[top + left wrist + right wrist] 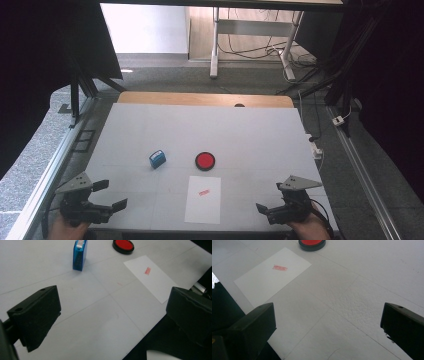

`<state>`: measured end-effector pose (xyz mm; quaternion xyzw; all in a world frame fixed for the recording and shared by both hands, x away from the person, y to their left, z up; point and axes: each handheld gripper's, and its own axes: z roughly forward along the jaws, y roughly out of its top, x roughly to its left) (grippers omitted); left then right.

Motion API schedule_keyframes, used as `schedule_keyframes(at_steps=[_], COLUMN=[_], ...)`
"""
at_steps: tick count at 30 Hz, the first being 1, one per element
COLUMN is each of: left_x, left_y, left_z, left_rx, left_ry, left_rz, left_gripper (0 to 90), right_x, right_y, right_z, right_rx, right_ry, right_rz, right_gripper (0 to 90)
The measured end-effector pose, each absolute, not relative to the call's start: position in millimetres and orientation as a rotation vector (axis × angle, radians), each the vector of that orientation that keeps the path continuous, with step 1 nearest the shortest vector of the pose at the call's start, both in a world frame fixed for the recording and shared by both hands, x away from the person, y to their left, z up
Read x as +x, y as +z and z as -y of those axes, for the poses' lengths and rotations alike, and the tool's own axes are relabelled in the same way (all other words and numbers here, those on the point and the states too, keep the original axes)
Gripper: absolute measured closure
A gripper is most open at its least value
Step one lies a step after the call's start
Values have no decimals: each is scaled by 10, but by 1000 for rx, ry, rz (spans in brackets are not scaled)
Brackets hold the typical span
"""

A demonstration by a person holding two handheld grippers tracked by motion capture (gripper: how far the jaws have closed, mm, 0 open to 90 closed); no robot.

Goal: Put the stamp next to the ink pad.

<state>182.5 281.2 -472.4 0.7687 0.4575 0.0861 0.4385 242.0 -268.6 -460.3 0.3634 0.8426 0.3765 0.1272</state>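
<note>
Both grippers, left (111, 194) & right (270, 199): jaws wide apart, holding nothing, w/ stamp (158, 159) untouched.

No text can be read anywhere. A small red stamped mark (279, 268) is seen on the white sheet of paper (267, 280), at about 6 o'clock from the red ink pad (205, 160), but its characters are too blurred to be made out.

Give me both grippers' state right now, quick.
Left gripper: open, holding nothing, near the table's front left corner.
Right gripper: open, holding nothing, near the front right corner.
</note>
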Motion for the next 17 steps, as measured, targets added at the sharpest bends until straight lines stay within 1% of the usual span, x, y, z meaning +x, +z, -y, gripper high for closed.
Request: schedule_keyframes(at_steps=[9,12,17], left_x=[1760,1760,1780], left_y=[-4775,-4787,-4790], left_z=[-2828,-2822,-2814], left_rx=[1989,2002,2011], left_ry=[267,266,252], left_rz=[-1205,-1235,-1238], left_gripper=[1,3,5], right_x=[2417,2417,2415], right_y=[-4601,-4601,-4603], right_z=[2681,2674,2669], right_rx=[1053,1051,1040], right_ry=[1098,1088,1080], right_rz=[-2454,-2459,-2466], right_gripper=[1,1,1])
